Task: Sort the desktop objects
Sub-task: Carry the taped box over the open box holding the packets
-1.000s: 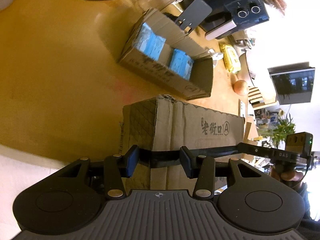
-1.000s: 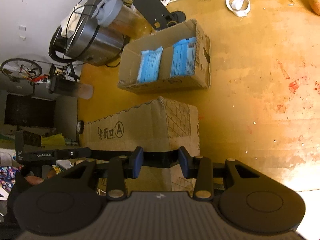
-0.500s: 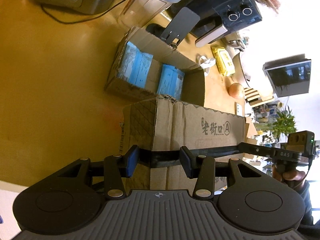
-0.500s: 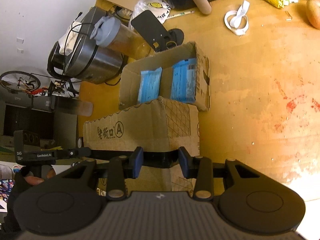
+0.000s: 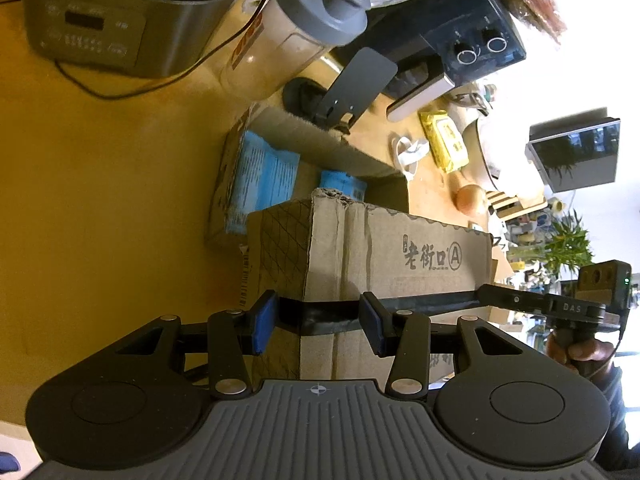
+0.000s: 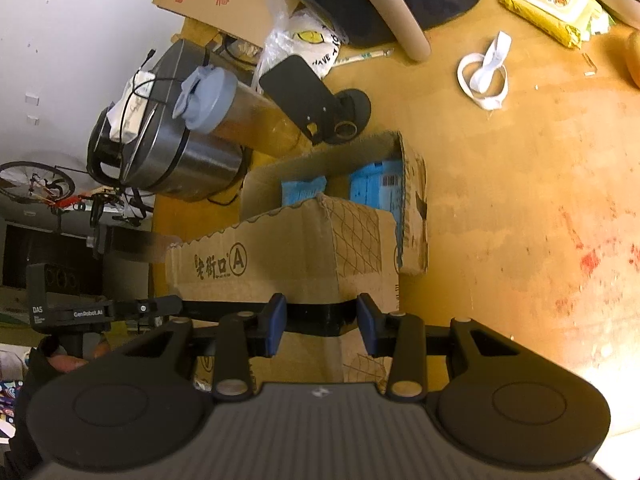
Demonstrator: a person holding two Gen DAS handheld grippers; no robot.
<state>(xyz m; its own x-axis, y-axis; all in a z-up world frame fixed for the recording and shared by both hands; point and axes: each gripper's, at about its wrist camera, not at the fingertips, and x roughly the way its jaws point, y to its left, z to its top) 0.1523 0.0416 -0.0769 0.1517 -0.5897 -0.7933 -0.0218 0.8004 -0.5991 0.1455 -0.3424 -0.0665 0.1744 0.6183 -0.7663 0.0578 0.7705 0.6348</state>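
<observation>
A closed cardboard box [image 5: 400, 256] printed with a circled A, with a black band around it, hangs just in front of both cameras. My left gripper [image 5: 316, 320] straddles one of its corners, blue pads pressed on the two faces. My right gripper [image 6: 320, 320] clamps the box [image 6: 280, 256] at another corner in the same way. Each view shows the other gripper at the box's far end, held by a hand: the right one [image 5: 580, 308] and the left one [image 6: 72, 312]. Just beyond stands an open cardboard box [image 6: 412, 200] with blue packets [image 6: 304, 190] inside, partly hidden by the held box.
On the wooden table [image 6: 520, 200] behind the open box stand a steel cooker [image 5: 92, 28], a grey-lidded shaker bottle [image 5: 288, 44], a black phone stand [image 5: 360, 84] and a black appliance [image 5: 472, 36]. A yellow wipes pack [image 6: 548, 4] and a white strap [image 6: 484, 76] lie further right.
Both grippers have carried the held box toward the open box with the blue packets, and it now overlaps that box's near side. The grip on it has not changed.
</observation>
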